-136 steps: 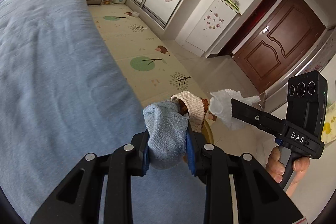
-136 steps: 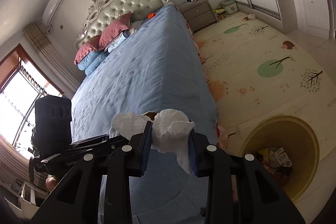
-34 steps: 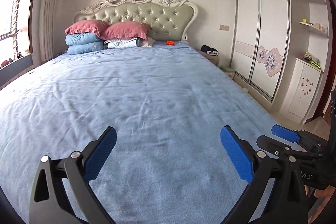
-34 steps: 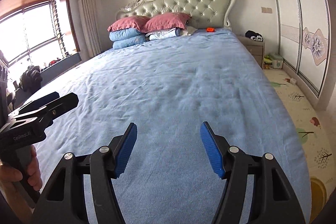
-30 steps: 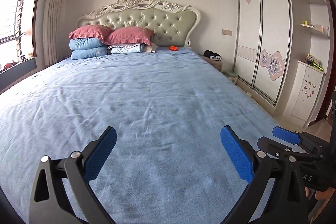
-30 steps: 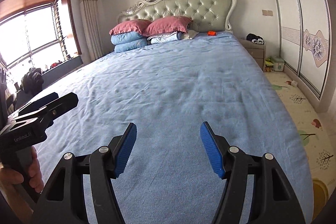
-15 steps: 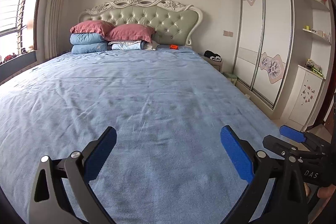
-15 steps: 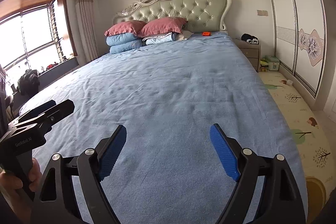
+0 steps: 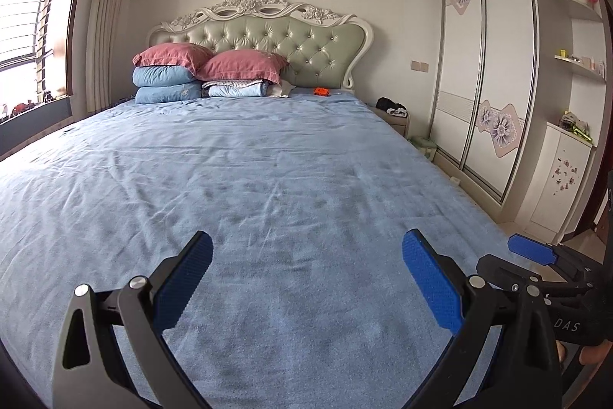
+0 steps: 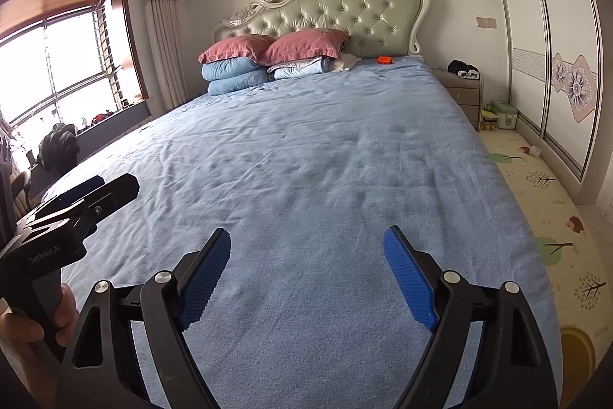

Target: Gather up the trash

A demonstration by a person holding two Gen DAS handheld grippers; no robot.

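Presently both jaws stand wide and empty: left gripper [image 9: 306, 273], right gripper [image 10: 306, 265] above the blue bedsheet [image 9: 268, 171]; earlier-held tissue and cloth gone.

The yellow trash bin [image 10: 571, 344] stands on the floor at the foot-end corner of the bed [image 10: 325, 160], seen only from the right-hand camera. Just a curved slice of it shows at the picture's lower right edge: a pale yellow rim arcing around a darker ochre inside. It sits upright, mouth open to the ceiling, on the cream play mat [image 10: 536, 202] printed with trees, just beside the hanging edge of the blue bedspread. What lies inside cannot be made out.
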